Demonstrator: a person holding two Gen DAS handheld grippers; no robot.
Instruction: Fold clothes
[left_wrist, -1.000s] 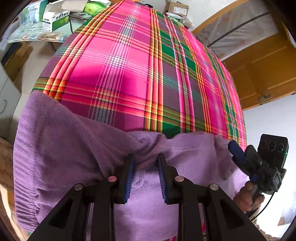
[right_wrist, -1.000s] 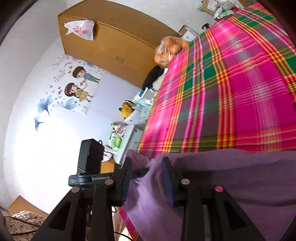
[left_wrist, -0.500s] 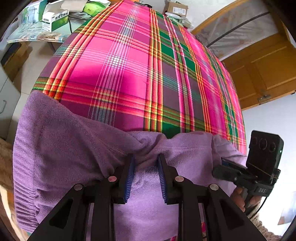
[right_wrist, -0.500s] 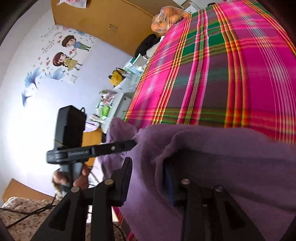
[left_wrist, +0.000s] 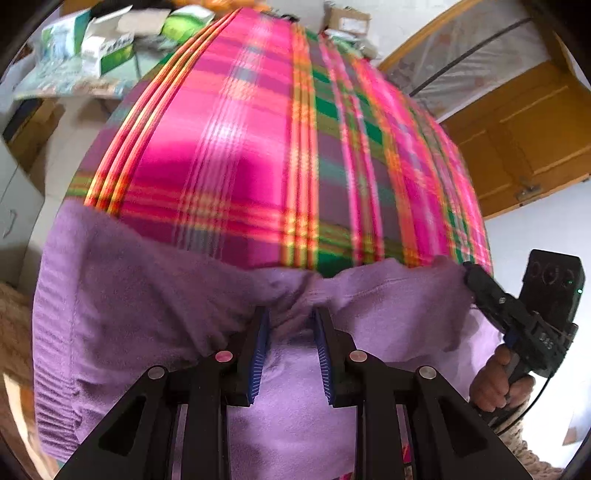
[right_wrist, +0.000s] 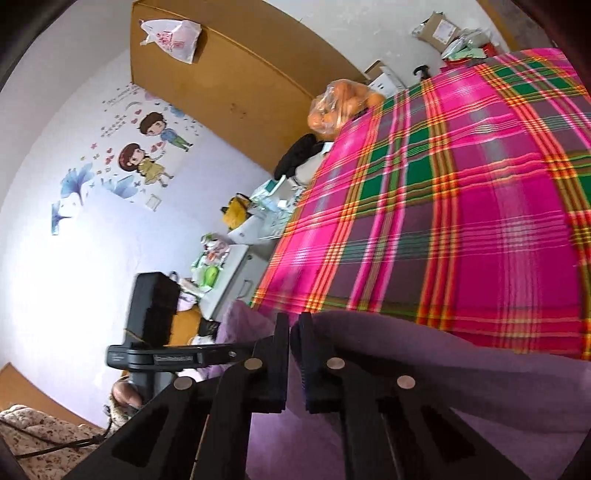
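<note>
Since the earlier frame the right gripper (right_wrist: 293, 334) has clamped the purple sweater's (left_wrist: 147, 295) near-right edge on the plaid bed (left_wrist: 258, 147), while the left gripper (left_wrist: 290, 321) pinches a bunched fold mid-edge, which could slip if tugged unevenly.

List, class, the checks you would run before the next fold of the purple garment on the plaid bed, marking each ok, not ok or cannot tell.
1. Left gripper has a bunch of the purple garment between its pads: ok.
2. Right gripper is shut on the garment's edge: ok.
3. Garment hangs stretched between both grippers, no sag: cannot tell.
4. Plaid bedcover ahead is free for laying the fold: ok.
5. Bag of oranges stays far from the fold area: ok.
</note>
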